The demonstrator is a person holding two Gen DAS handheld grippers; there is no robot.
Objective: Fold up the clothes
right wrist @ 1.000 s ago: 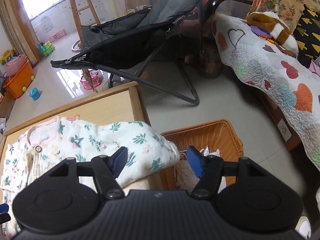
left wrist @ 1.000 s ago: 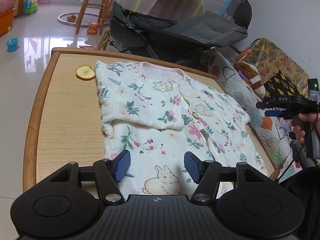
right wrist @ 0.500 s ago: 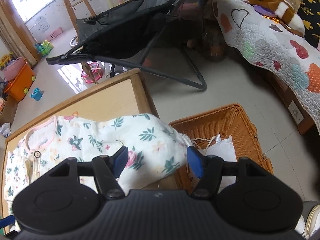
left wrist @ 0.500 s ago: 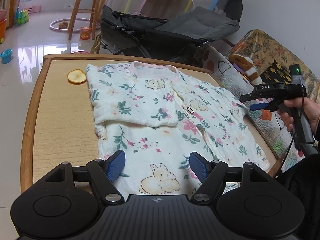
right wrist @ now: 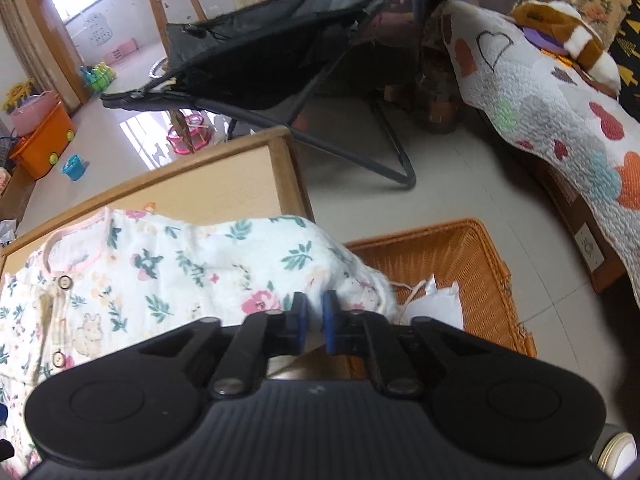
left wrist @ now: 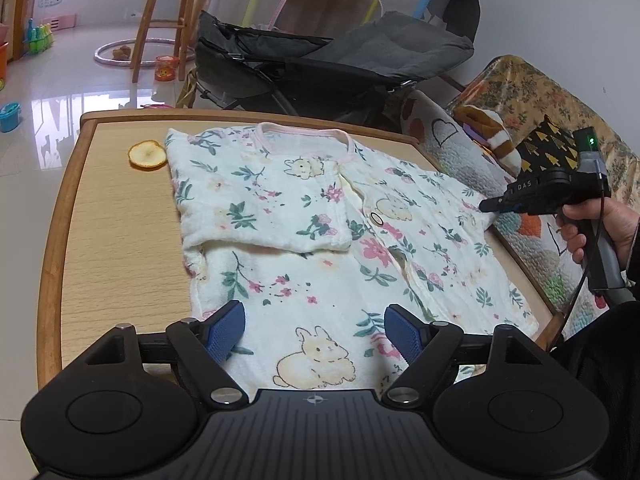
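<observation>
A white floral baby garment [left wrist: 320, 240] lies spread on the wooden table [left wrist: 112, 240], its left sleeve folded in across the chest. My left gripper [left wrist: 316, 330] hovers over the near hem. Its jaws are opening, and only the flat cloth with a rabbit print lies below them. My right gripper [right wrist: 314, 314] is at the table's right edge, its jaws closing with the tip of the right sleeve [right wrist: 352, 280] pinched between the blue pads. In the left wrist view the right gripper [left wrist: 490, 205] is nose-down on that sleeve, held by a person's hand [left wrist: 580, 232].
A round orange slice [left wrist: 147, 154] lies on the table by the garment's far left corner. A wicker basket [right wrist: 460, 264] with white cloth stands on the floor beside the table. A dark folding chair [left wrist: 340, 56] stands behind it, and a quilted sofa [right wrist: 540, 112] is on the right.
My right gripper's jaws went from wide apart to pinched on the sleeve tip after coming down to it. The left jaws spread wider over the hem.
</observation>
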